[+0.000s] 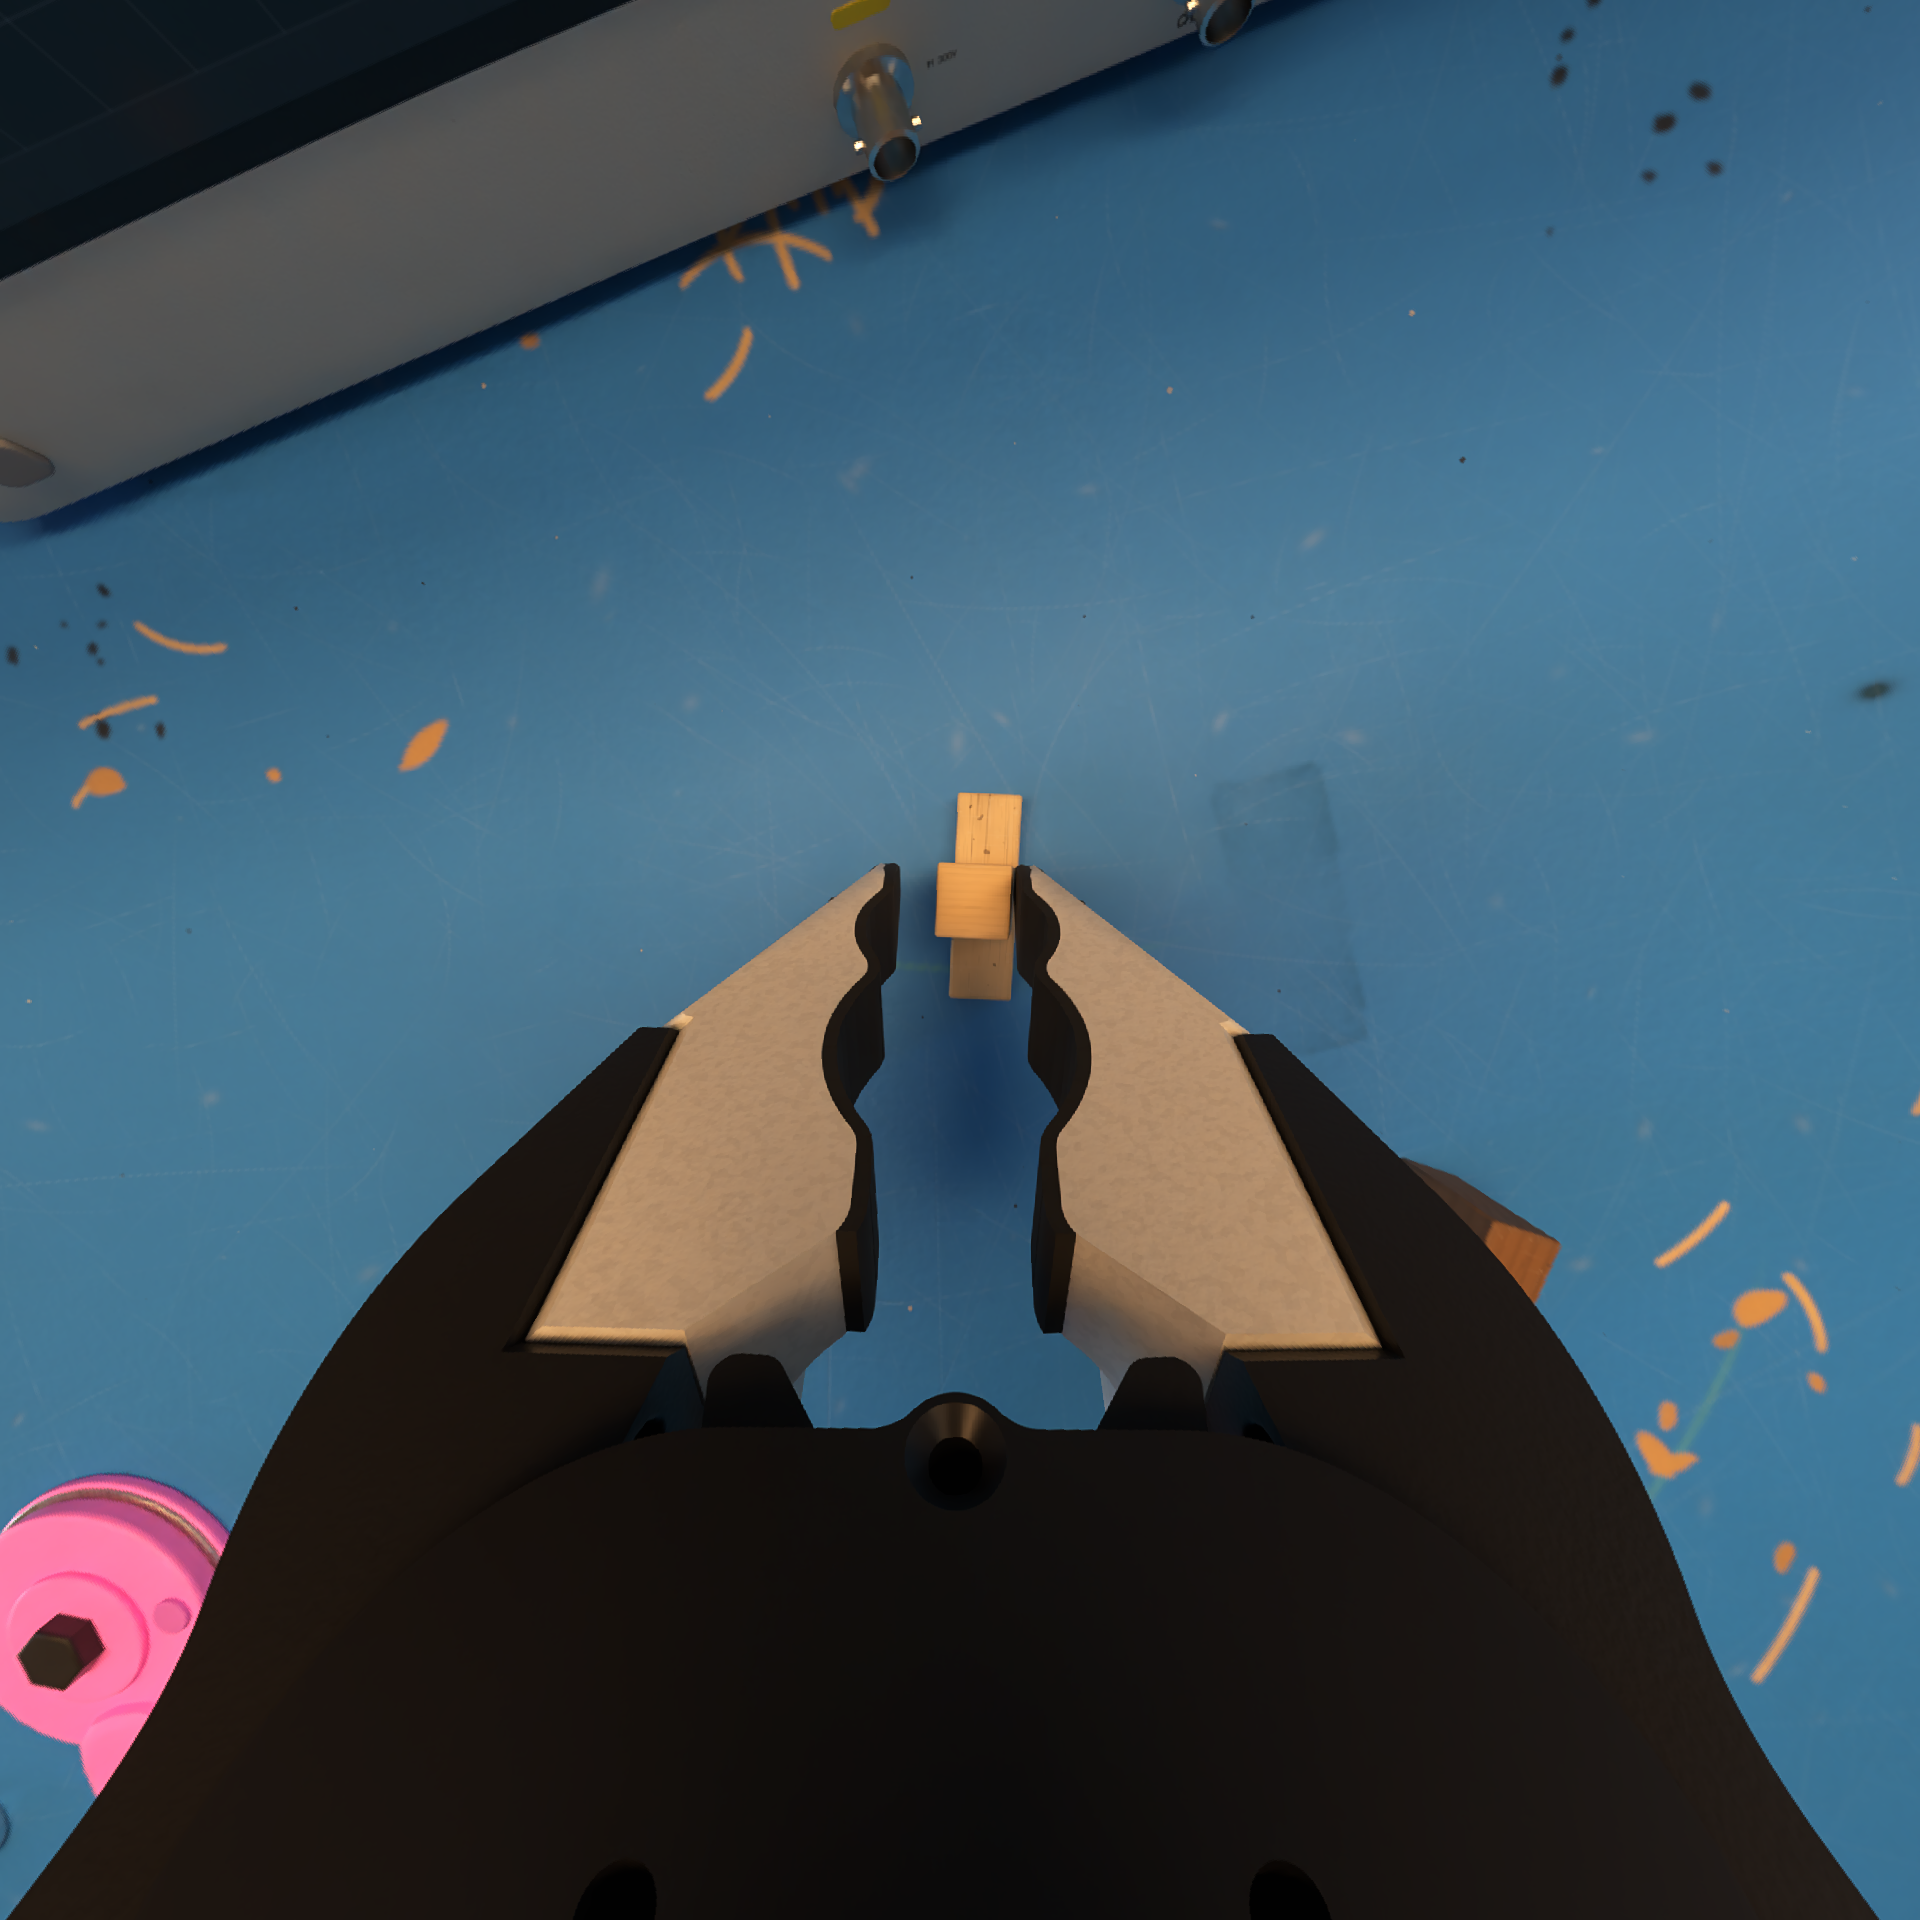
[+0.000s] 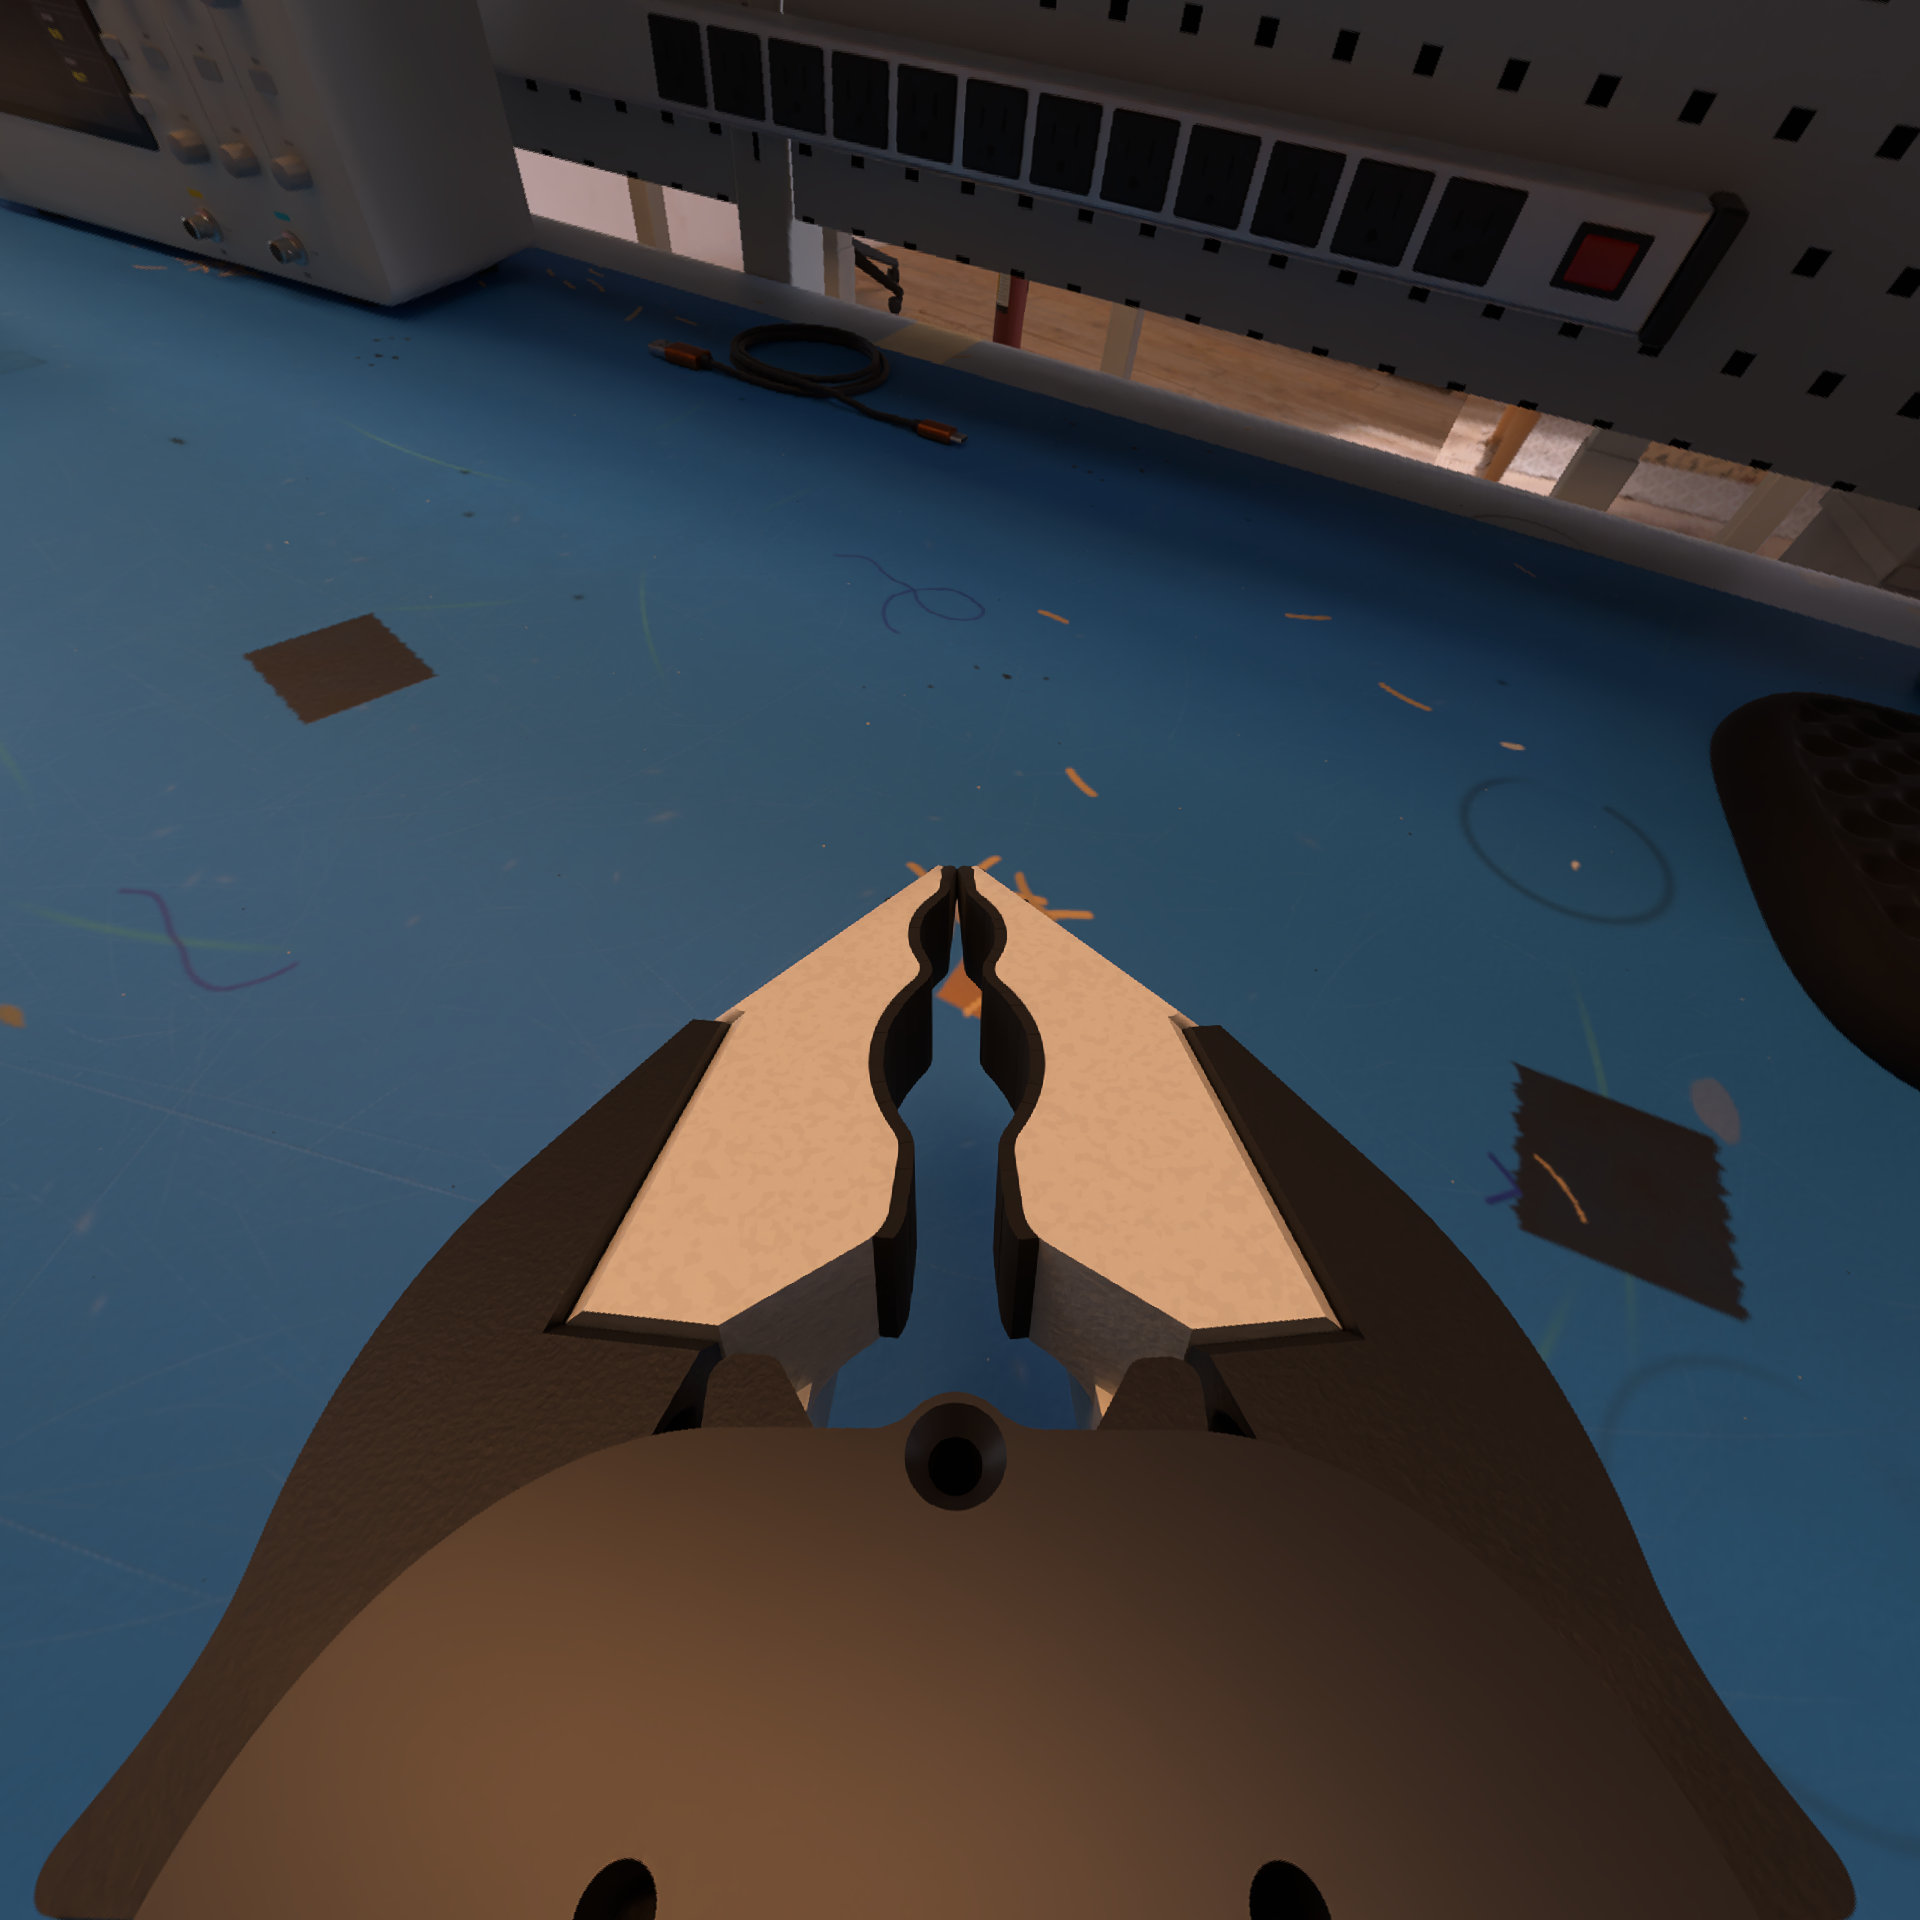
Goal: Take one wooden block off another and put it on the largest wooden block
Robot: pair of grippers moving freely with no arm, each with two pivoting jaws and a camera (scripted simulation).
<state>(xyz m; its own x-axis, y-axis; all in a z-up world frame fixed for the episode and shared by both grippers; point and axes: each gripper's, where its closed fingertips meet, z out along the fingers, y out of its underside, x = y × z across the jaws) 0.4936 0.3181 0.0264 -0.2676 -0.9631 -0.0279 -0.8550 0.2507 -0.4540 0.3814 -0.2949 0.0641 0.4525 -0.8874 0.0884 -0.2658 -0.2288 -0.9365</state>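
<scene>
Wooden small block [image 1: 974,901] between left gripper [image 1: 957,873] jaws, part open | right gripper [image 2: 956,871] jaws closed, empty

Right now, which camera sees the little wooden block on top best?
The left wrist view. The small wooden block sits crosswise on a longer pale block, right between the open left claw tips. The right wrist view shows no blocks at all.
</scene>
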